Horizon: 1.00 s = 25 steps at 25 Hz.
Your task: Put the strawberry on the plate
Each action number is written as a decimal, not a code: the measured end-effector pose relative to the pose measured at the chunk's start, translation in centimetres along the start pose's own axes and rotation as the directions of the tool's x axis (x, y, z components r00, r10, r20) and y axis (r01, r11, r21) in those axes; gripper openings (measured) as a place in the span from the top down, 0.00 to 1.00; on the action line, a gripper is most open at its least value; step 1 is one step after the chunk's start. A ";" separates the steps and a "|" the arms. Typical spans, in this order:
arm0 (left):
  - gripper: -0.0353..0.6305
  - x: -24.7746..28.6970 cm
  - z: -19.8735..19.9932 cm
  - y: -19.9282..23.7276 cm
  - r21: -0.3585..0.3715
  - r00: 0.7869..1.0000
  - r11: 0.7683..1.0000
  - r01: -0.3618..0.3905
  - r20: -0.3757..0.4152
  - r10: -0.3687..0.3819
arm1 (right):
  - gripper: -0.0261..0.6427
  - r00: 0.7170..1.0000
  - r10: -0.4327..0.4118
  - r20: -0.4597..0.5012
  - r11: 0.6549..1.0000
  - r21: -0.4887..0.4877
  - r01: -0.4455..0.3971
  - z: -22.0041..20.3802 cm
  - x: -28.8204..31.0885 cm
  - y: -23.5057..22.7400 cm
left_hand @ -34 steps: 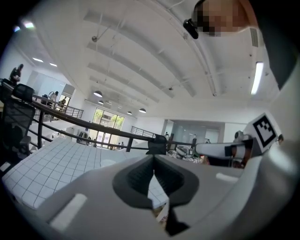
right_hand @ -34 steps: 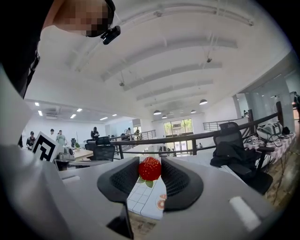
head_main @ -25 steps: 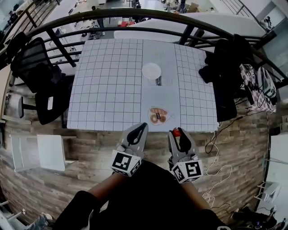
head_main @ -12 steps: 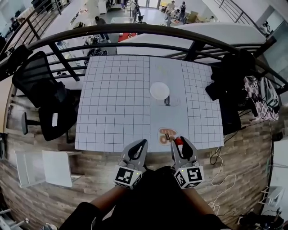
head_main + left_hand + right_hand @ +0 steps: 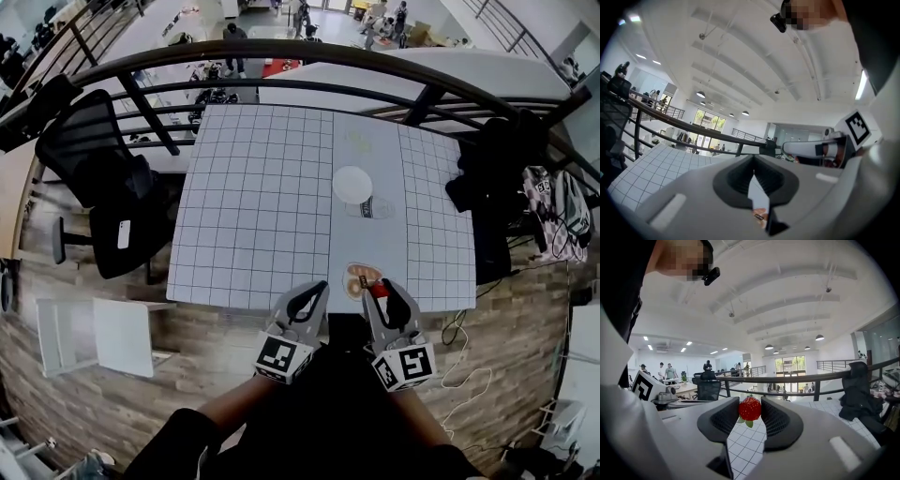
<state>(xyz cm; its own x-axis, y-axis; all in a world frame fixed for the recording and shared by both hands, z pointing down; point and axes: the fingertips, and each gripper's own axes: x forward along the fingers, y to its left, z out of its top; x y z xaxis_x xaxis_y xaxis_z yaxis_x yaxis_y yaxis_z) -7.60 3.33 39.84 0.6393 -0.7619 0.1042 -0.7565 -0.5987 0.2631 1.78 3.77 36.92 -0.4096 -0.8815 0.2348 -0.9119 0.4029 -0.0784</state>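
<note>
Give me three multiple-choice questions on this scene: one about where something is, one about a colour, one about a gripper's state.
1. Where is the white plate?
A. on the gridded table
B. on the floor
C. on a chair

2. What colour is the strawberry?
A. green
B. red
C. yellow

3. What is the right gripper doing?
A. open and empty
B. shut on the strawberry
C. shut on the plate

Answers:
1. A, since the head view shows the plate resting on the table's far half.
2. B, since the fruit is bright red with small green leaves beneath it.
3. B, since the right gripper view shows both pads pressing on the strawberry's sides.
</note>
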 end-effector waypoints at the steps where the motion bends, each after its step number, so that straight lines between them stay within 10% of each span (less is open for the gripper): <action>1: 0.94 -0.1 0.0 0.2 0.000 1.000 1.000 -0.001 0.000 0.001 | 0.75 1.000 0.003 -0.005 1.000 0.004 -0.003 -0.2 0.3 0.2; 25: 0.94 7.9 -0.1 3.3 0.033 0.996 0.996 -0.086 -0.022 0.086 | 0.75 0.998 -0.014 -0.069 0.995 0.094 0.021 -3.4 8.3 -8.4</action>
<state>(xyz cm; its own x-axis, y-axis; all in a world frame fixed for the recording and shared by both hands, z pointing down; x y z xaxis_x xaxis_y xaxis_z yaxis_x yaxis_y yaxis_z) -5.04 -4.62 41.66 0.5744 -0.8051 0.1477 -0.8126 -0.5392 0.2211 6.13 -6.09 42.84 -0.3940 -0.8681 0.3020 -0.9185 0.3596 -0.1646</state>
